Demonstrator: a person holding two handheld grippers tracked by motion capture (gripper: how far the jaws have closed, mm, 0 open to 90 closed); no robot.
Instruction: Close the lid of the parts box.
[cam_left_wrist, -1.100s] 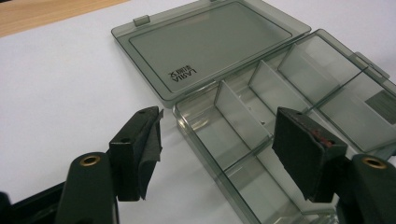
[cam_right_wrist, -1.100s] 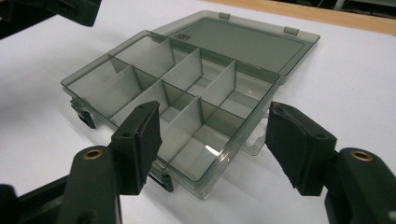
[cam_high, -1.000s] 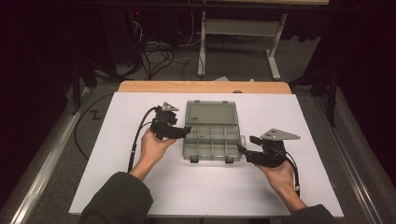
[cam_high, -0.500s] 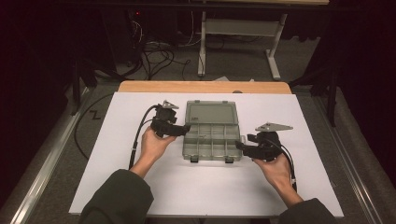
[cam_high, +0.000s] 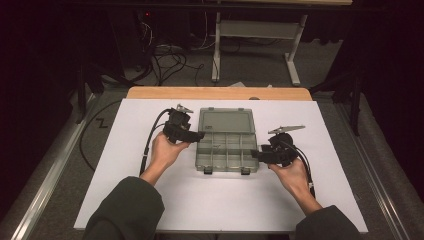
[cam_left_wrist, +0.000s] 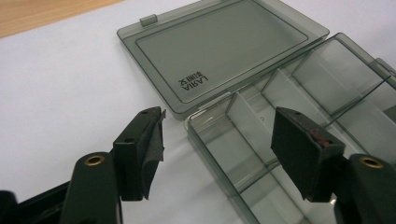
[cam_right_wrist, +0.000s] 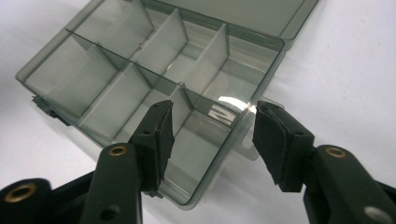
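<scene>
A smoky clear compartment box (cam_high: 227, 150) lies open mid-table, its lid (cam_high: 225, 121) flat behind the tray and its several compartments empty. My left gripper (cam_high: 198, 135) is at the tray's back left corner. In the left gripper view it (cam_left_wrist: 219, 121) is open, one jaw over the white table and the other over the tray (cam_left_wrist: 299, 88), with the lid (cam_left_wrist: 224, 46) beyond. My right gripper (cam_high: 255, 154) reaches the tray's right side. Seen in its own view, the right gripper (cam_right_wrist: 214, 112) is open and straddles the tray's side wall (cam_right_wrist: 243, 126).
A white sheet (cam_high: 220, 200) covers the table, and a wooden strip (cam_high: 220, 93) shows at the far edge. Cables (cam_high: 170, 60) and a metal stand (cam_high: 255, 30) sit on the dark floor beyond. The left gripper's cable (cam_high: 149, 142) trails across the sheet.
My right gripper has moved left, from clear of the box to astride its right wall. The left gripper has hardly shifted.
</scene>
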